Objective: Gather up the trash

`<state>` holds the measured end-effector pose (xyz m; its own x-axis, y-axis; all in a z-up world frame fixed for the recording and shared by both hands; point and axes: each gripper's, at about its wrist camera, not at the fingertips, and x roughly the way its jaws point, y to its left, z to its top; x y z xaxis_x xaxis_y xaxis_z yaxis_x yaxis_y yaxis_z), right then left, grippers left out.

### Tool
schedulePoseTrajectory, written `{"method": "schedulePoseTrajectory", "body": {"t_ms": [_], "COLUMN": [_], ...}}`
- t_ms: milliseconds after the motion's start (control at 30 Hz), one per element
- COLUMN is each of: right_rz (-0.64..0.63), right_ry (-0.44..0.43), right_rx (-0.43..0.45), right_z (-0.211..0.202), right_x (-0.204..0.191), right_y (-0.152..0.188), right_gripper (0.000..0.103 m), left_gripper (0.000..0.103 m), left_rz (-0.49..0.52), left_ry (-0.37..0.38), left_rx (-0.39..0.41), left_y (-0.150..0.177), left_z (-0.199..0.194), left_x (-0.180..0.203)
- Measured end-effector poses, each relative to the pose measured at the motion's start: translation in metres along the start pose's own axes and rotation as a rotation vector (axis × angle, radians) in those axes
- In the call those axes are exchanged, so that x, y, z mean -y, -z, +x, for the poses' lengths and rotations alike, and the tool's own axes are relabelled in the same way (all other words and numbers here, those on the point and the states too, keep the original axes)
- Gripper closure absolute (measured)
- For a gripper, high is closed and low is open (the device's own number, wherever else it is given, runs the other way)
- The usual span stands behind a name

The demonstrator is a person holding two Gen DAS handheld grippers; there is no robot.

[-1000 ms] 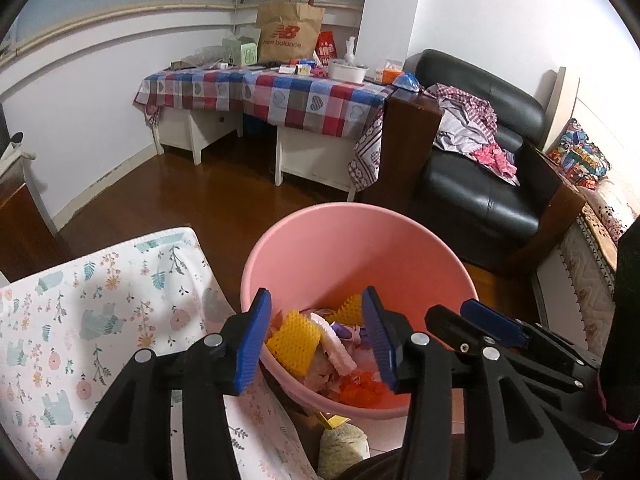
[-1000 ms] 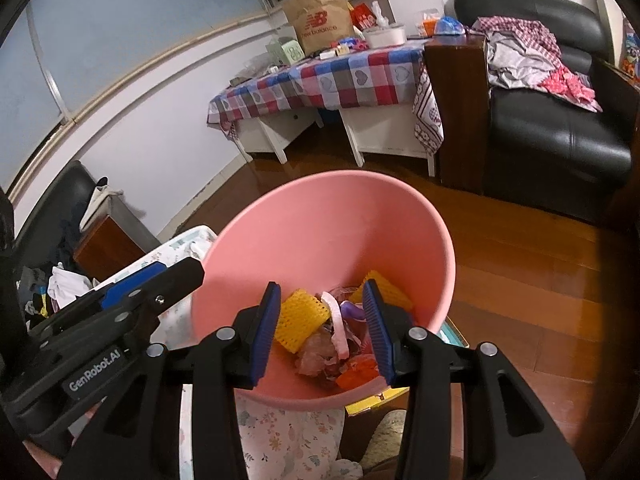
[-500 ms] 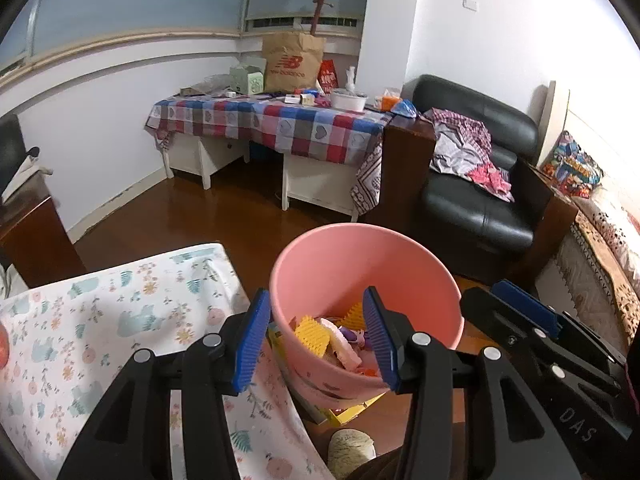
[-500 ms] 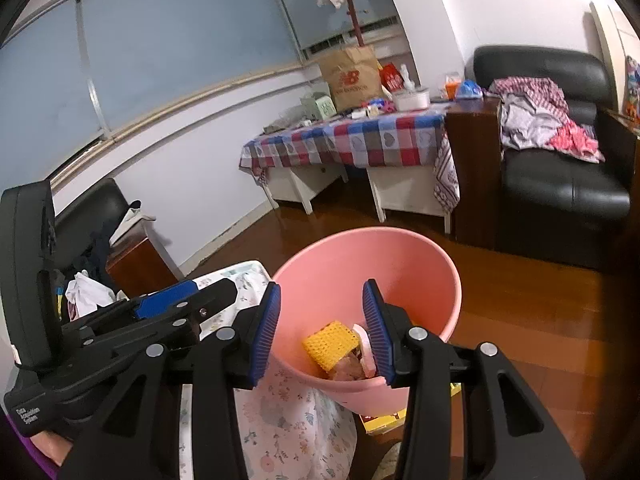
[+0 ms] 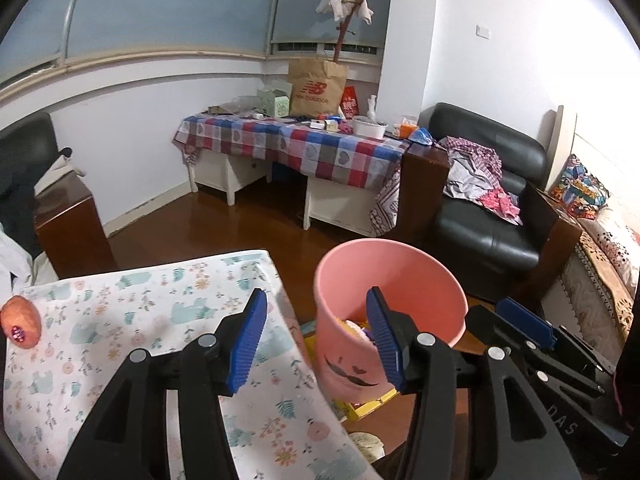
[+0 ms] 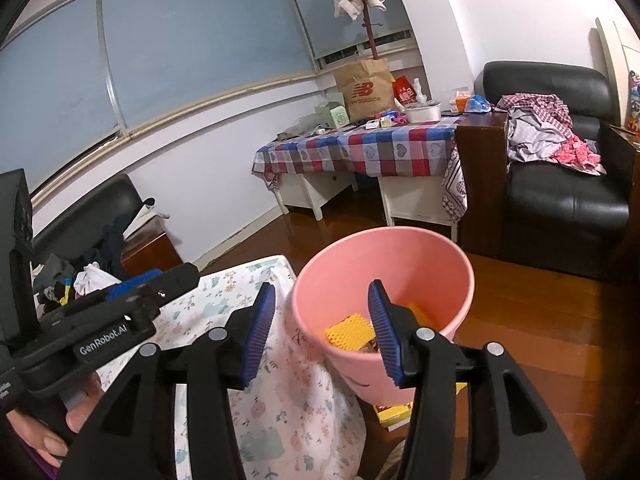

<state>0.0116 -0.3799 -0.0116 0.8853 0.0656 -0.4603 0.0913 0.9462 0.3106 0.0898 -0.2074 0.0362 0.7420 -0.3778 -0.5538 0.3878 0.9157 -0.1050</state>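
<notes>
Far left on the floral-cloth desk (image 5: 120,308), right at its left edge, sits an orange-pink lump (image 5: 20,322) w/ a small dark sticker; probably a fruit or peel, can't tell which. It looks like the only loose item on the cloth, so prob. the next bit of trash. From the left tongs (image 5: 316,334) it lies well to the left and a bit nearer; from the right tongs (image 6: 324,336) it's out of view altogether. Left tongs are clearly the nearer pair, so I'd guess that hand goes for it. Lump is roughly egg-shaped, long axis near upright in the left wrist view, slightly tilted; no real pointing end, so approach angle matters little.

Centre: left tongs are spread wide, nothing between the blue pads, hovering over the desk's right edge. Right tongs sit just right of them, likewise wide apart and holding nothing.

Right of the desk, standing on the wood floor just beside the cloth's hanging edge: pink bin (image 5: 388,276), upright, mouth facing up, tapering down, a moustache doodle on its near wall. Inside it: yellow mesh pieces (image 6: 350,330) plus other scraps, partly hidden by the pads. A yellow box (image 6: 394,414) lies on the floor under and near the bin.

Coming move likely = swing left, away from bin, then carry back right to drop.
</notes>
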Motion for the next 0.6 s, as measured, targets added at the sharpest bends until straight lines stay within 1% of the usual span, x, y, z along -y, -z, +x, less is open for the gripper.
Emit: {"method": "schedulePoseTrajectory", "body": {"t_ms": [267, 600], "right_rz": [-0.052, -0.048], "right_ry": [-0.016, -0.020], "right_rx": [0.009, 0.021], "right_z": [-0.011, -0.019], "right_x": [-0.029, -0.051], "right_y": [0.013, 0.026], "right_gripper": [0.054, 0.054], "left_gripper": [0.052, 0.052], "left_rz": [-0.033, -0.063], "left_ry": [-0.012, -0.034], "left_rx": [0.024, 0.042], "left_y": [0.013, 0.030], "left_z": [-0.030, -0.055], "left_x": [-0.018, -0.037]}}
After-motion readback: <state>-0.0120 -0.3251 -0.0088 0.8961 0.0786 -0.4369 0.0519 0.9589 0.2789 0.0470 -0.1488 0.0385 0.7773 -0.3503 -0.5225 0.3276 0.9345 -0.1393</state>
